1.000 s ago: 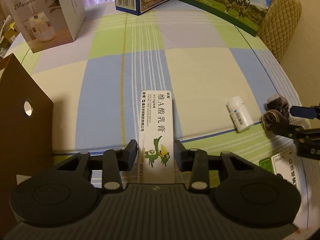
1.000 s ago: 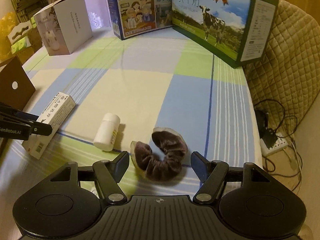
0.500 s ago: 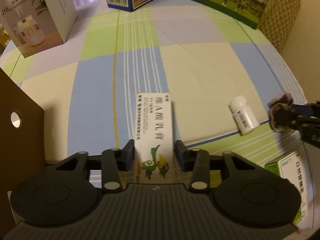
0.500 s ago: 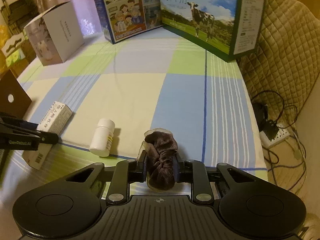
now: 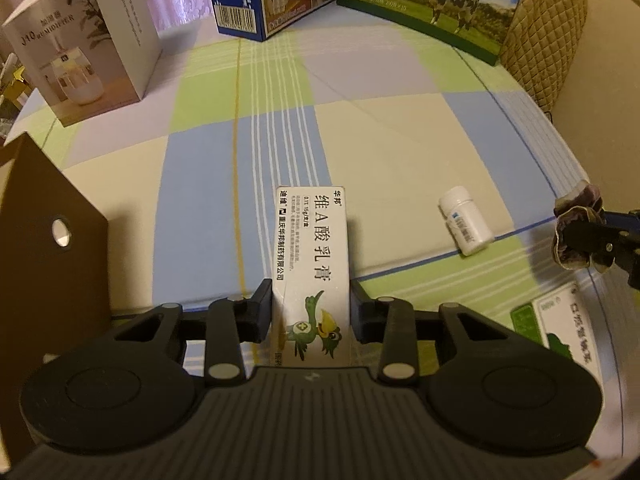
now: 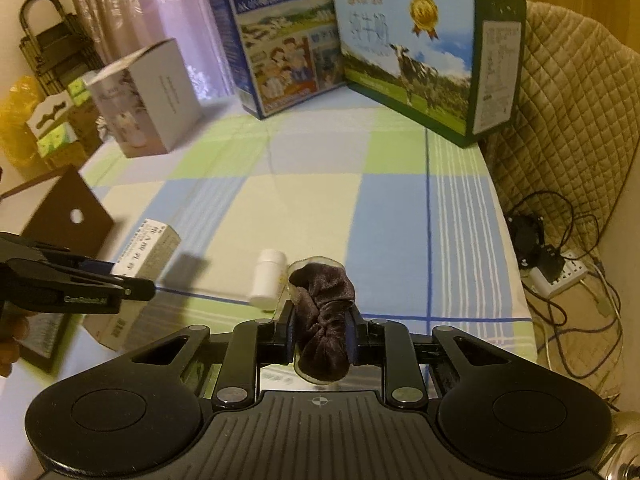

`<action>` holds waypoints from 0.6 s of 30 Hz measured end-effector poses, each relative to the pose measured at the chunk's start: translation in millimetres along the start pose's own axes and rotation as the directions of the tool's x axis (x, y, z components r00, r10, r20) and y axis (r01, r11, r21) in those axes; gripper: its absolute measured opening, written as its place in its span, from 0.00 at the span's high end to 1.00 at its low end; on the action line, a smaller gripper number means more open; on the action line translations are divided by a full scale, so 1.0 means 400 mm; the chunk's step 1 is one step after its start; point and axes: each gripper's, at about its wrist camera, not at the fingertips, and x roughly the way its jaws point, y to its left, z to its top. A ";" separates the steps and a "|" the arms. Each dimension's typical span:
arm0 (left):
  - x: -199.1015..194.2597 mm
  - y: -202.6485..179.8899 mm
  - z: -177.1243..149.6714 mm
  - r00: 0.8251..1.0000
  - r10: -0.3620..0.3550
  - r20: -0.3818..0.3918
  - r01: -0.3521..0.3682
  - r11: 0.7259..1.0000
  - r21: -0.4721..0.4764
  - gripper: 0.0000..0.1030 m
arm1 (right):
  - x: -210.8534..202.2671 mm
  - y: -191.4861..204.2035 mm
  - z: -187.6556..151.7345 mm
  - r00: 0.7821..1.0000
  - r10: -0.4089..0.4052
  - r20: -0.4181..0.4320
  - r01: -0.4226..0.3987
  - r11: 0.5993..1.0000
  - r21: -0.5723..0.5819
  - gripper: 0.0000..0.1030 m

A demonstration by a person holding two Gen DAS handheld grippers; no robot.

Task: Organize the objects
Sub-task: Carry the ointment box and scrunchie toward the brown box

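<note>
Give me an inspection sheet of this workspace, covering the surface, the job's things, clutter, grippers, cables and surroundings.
Surface: checked blue, green and cream tablecloth, mostly bare in the middle.
Job's things: white ointment carton with a green bird; small white pill bottle lying on its side; dark brown velvet scrunchie; white and green box at the near right edge.
Clutter: white humidifier box, blue milk carton, green cow-print milk carton, brown cardboard flap.
Grippers: left gripper shut on the ointment carton; right gripper shut on the scrunchie.
Cables: black leads and a white power strip on the floor.
Surroundings: beige quilted cover, pale curtain.
</note>
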 end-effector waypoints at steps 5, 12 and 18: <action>-0.069 0.004 -0.018 0.999 -0.016 0.033 0.017 1.000 -0.015 0.68 | -0.054 0.042 0.001 0.999 0.029 0.020 -0.029 0.999 -0.022 0.80; -0.193 0.024 -0.048 0.995 -0.040 0.091 0.043 0.998 -0.035 0.68 | -0.126 0.107 -0.004 0.997 0.062 0.049 -0.060 0.997 -0.051 0.80; -0.297 0.060 -0.084 0.987 -0.051 0.152 0.060 0.996 -0.061 0.68 | -0.178 0.172 -0.005 0.992 0.105 0.069 -0.100 0.992 -0.078 0.80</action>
